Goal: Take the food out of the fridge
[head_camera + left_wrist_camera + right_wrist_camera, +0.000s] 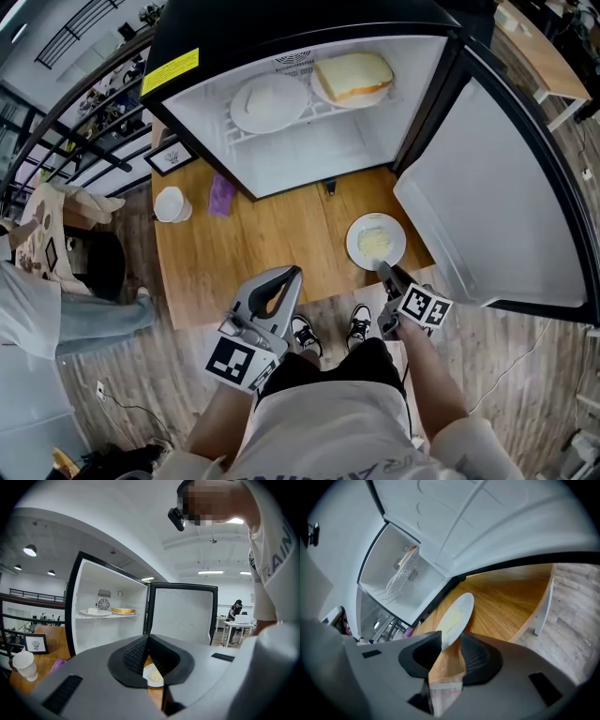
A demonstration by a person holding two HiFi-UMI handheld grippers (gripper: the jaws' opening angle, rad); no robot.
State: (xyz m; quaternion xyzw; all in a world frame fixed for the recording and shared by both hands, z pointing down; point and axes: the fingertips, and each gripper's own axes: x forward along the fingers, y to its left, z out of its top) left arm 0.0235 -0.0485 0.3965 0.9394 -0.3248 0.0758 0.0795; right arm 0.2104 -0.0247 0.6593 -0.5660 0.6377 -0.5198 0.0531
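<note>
Left gripper (292, 274): nearest the lens, held well in front of the fridge (319, 155) and touching nothing. Its jaws are closed together and empty, so it is judged the idle hand.
Fridge: stands on the table with its door (487, 216) swung wide, which leaves the shelf reachable.
Table (253, 248): the bare wood before the fridge serves as the set-down spot.
Right gripper (382, 270): at the near rim of the front plate. Its jaws are parted with the rim between them and a gap showing, so the grip is released.
Front plate (352, 246): lies flat just outside the fridge and carries pale food (374, 241). It is judged already delivered.
White plate (240, 109): on the shelf inside the fridge, to be fetched.
Bread plate (356, 98): beside the white plate, deeper inside the fridge, and carries the bread (354, 73).
</note>
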